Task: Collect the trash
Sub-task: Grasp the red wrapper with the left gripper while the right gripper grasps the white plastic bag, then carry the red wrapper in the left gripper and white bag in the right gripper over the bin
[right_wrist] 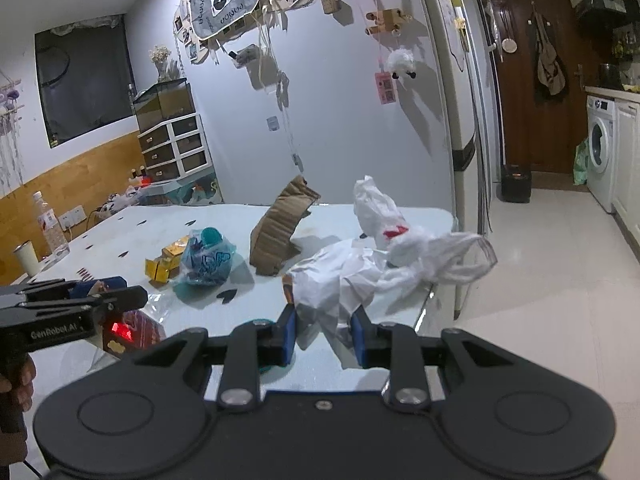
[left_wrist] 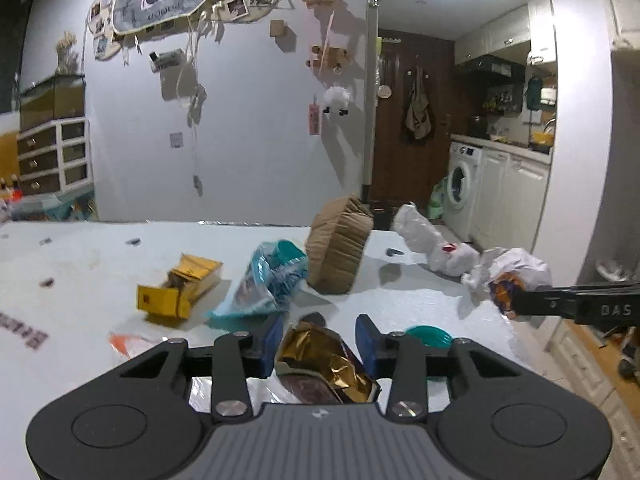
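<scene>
Left tool (left_wrist: 318, 338) has a crinkly gold-foil wrapper (left_wrist: 326, 360) sitting between its blue pads, though I can't tell if they're actually pressing it. Right tool (right_wrist: 322, 330) is clamped on a crumpled white plastic bag (right_wrist: 340, 280). More trash on the pale bench (left_wrist: 100, 264): yellow carton (left_wrist: 180, 290), teal bag (left_wrist: 272, 276), brown cushion (left_wrist: 340, 250).

Background's pretty busy: white washing machine (left_wrist: 462, 184) under the kitchen counter, dark wooden door (right_wrist: 532, 80) with a bag hung on it, drawer unit (right_wrist: 176, 146) against the wall, water bottle (right_wrist: 52, 226) beside a cup (right_wrist: 26, 258).
</scene>
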Demonstrator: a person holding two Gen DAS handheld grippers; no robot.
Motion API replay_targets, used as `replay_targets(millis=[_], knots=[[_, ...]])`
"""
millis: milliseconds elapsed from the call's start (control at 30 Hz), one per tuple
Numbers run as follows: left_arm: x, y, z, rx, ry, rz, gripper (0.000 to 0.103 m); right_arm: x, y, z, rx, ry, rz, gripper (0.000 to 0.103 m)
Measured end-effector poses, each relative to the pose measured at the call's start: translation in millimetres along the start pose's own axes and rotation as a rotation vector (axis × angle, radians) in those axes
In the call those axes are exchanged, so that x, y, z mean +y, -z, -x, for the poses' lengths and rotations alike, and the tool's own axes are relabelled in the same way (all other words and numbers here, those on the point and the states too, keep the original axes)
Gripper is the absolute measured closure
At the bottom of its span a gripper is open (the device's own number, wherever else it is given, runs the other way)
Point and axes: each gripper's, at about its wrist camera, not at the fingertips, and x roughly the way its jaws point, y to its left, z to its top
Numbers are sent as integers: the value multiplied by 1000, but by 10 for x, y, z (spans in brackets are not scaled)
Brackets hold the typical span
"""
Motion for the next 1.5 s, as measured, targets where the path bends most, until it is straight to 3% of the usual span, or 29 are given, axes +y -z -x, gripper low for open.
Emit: replay_targets(millis=[133,267,333,400,567,767,900,967,1133,1500], knots=[[-61,98,-10,40,3,-8,47,-6,46,56,1,-26,-1,74],[-107,183,-24,76,28,-12,44,20,67,105,-2,-46,6,74],[-109,201,-38,85,16,-21,20,41,71,118,-2,-55,12,74],[-131,210,-20,70,-9,-42,9,58,76,125,-2,-62,18,74],[-177,245,-77,103,46,-112,9,85,103,150,2,-76,36,74],[-165,320,-317,192,8,-158,11,101,151,152,10,-83,57,74],[-174,309,-325,176,-9,-169,26,99,188,102,25,-79,65,74],[-183,294,-318,175,9,-165,44,88,211,74,33,-74,66,74],[-283,277,-245,162,-24,-167,45,54,222,62,36,-69,67,74],[-502,152,-15,80,-48,-31,46,-78,194,281,3,-29,95,74]])
